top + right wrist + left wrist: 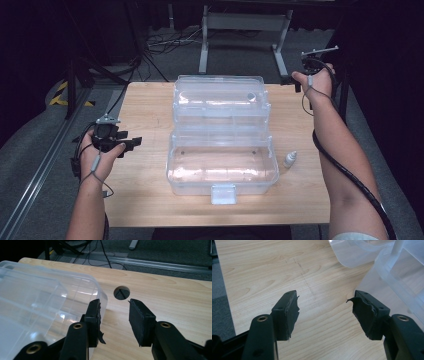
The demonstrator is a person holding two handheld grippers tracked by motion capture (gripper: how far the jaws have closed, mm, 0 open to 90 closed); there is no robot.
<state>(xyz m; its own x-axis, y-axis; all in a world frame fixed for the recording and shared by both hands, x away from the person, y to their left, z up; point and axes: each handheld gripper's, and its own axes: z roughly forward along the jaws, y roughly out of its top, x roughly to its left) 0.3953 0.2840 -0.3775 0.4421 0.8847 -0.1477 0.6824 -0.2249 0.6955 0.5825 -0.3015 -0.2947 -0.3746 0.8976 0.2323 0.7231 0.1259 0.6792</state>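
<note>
A clear plastic box point(222, 170) stands open in the middle of the wooden table point(145, 200), its lid point(220, 97) tipped back behind it. The box is empty. My left gripper point(131, 142) hovers left of the box, pointing toward it. Its jaws are open over bare wood point(323, 296), and the box wall point(397, 272) lies to the right of them. My right gripper point(292, 81) is raised by the lid's far right corner. It is open with nothing between the pads point(113, 303), and the lid point(37, 302) lies just beside its left jaw.
A small white dropper bottle point(290, 159) stands on the table right of the box. A round cable hole point(121, 292) is cut in the tabletop beyond the right jaws. A metal stand point(245, 30) and cables lie on the floor behind the table.
</note>
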